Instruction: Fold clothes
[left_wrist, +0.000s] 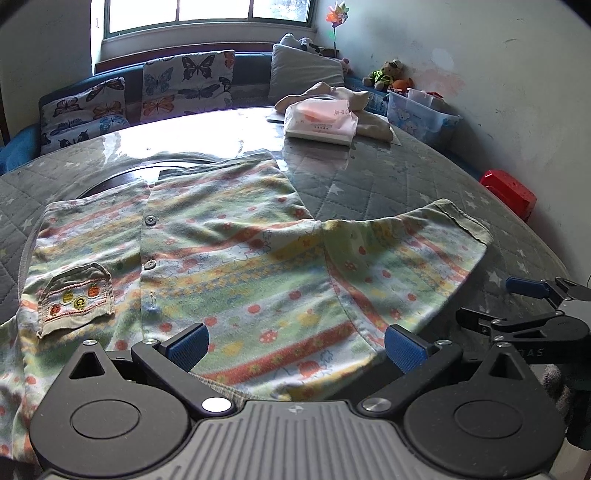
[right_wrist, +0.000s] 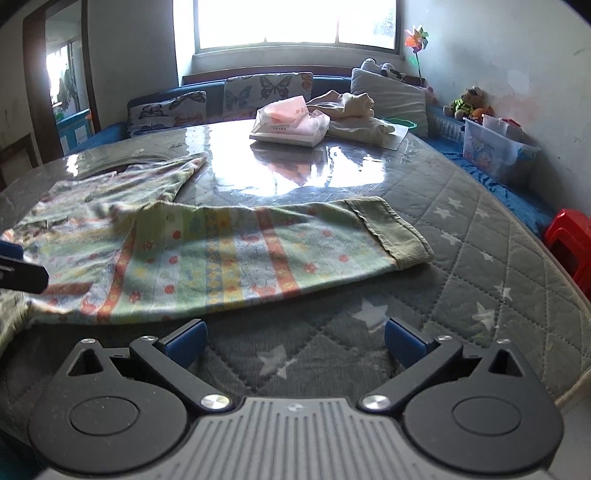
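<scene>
Jaws of left gripper (left_wrist: 295, 349) and right gripper (right_wrist: 295, 341) spread wide, empty, above patterned shirt (left_wrist: 229, 258).

The left gripper (left_wrist: 295, 349) is showing a matte black frame with two round, disc-shaped housings at its base, each bearing a shallow circular recess. Between them a grey ribbed plate is sitting, marked with a small crosshair emblem. Angled black arms are running forward from silver screws to the fingers (left_wrist: 188, 347), which are wearing blue ribbed pads. Triangular cut-outs are opening each outer bracket, topped by small silver rivets. The right gripper (right_wrist: 295, 341) is wearing the same build: black discs, grey ribbed centre, silver screw heads, blue-padded fingers (right_wrist: 402, 341). In the left wrist view it is presenting pale lettering on its black side
</scene>
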